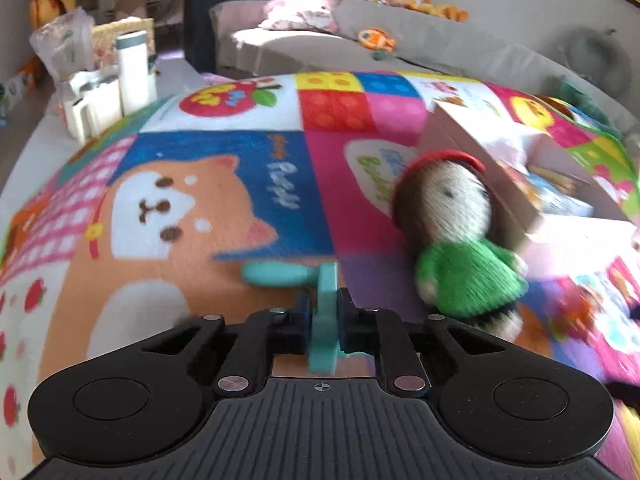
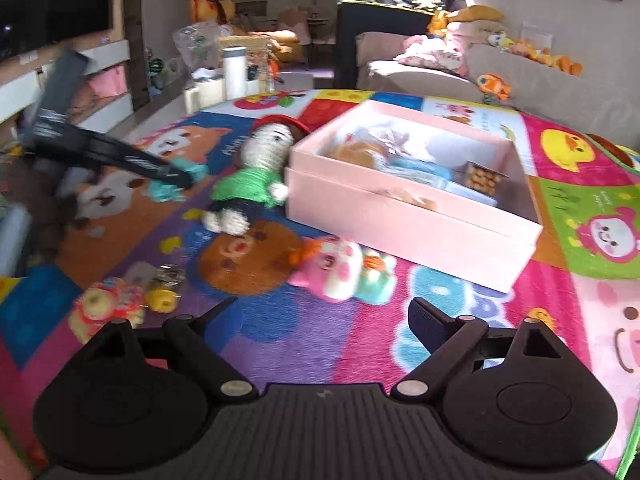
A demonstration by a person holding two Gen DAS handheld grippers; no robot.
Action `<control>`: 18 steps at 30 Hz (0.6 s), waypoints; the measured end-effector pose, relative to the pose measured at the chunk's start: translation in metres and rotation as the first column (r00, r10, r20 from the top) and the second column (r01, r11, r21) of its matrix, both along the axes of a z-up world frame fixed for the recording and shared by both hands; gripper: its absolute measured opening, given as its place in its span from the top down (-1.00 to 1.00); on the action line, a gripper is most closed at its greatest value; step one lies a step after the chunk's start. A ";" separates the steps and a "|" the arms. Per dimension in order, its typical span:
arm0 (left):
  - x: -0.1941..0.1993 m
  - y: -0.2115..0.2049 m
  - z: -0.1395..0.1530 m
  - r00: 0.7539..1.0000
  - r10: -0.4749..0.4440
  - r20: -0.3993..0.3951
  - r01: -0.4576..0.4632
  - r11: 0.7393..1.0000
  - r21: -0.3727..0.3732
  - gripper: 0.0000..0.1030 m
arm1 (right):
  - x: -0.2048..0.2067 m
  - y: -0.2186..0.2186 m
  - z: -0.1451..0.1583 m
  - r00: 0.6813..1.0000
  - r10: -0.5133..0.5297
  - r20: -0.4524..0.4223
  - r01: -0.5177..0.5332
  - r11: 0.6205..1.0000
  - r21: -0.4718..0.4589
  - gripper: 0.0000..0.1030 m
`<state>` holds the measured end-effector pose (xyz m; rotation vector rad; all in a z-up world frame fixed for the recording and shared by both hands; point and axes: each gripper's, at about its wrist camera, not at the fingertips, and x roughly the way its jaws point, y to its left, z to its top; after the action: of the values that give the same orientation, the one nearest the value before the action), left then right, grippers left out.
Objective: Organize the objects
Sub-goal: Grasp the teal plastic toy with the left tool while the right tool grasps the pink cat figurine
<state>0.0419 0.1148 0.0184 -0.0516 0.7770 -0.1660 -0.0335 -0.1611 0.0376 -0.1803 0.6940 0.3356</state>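
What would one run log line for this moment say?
left gripper: jaws shut on teal toy | right gripper: jaws open, empty | knitted doll: on mat beside pink box

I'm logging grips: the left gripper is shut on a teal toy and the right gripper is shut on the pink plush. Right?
Not quite. The left gripper is shut on the teal toy, but the right wrist view shows the right gripper open and empty; the pink plush lies on the mat ahead of it.
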 end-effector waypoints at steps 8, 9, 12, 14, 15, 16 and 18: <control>-0.073 -0.009 0.000 0.999 -0.044 -0.007 0.044 0.999 -0.003 0.72 | 0.042 0.006 -0.013 0.999 -0.043 -0.016 0.043 0.998 0.038 -0.42; -0.078 -0.009 0.000 0.999 -0.044 -0.003 0.044 0.999 0.002 0.72 | 0.046 0.007 -0.013 0.998 -0.042 -0.037 0.044 0.998 0.043 -0.31; -0.087 -0.008 0.001 0.999 -0.041 0.000 0.041 0.999 0.001 0.73 | 0.043 0.006 -0.007 0.998 -0.042 -0.041 0.044 0.998 0.050 -0.29; -0.090 -0.008 0.007 0.999 -0.048 0.018 0.048 0.999 -0.009 0.73 | 0.032 0.000 0.003 0.999 -0.024 -0.037 0.026 0.998 0.059 -0.28; -0.091 -0.008 0.012 0.998 -0.053 0.034 0.053 0.998 -0.019 0.73 | 0.026 -0.007 0.010 0.999 -0.015 -0.036 0.018 0.997 0.077 -0.27; -0.090 -0.007 0.020 0.997 -0.057 0.057 0.059 0.998 -0.037 0.73 | 0.019 -0.016 0.020 0.999 -0.013 -0.031 0.016 0.995 0.102 -0.27; -0.082 -0.007 0.043 0.991 -0.069 0.114 0.080 0.993 -0.091 0.73 | 0.008 -0.041 0.043 0.999 -0.035 -0.001 0.035 0.987 0.155 -0.27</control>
<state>-0.0402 0.1082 0.0612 -0.1033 0.6607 -0.2751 -0.0255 -0.2017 0.0807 -0.0200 0.6653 0.3541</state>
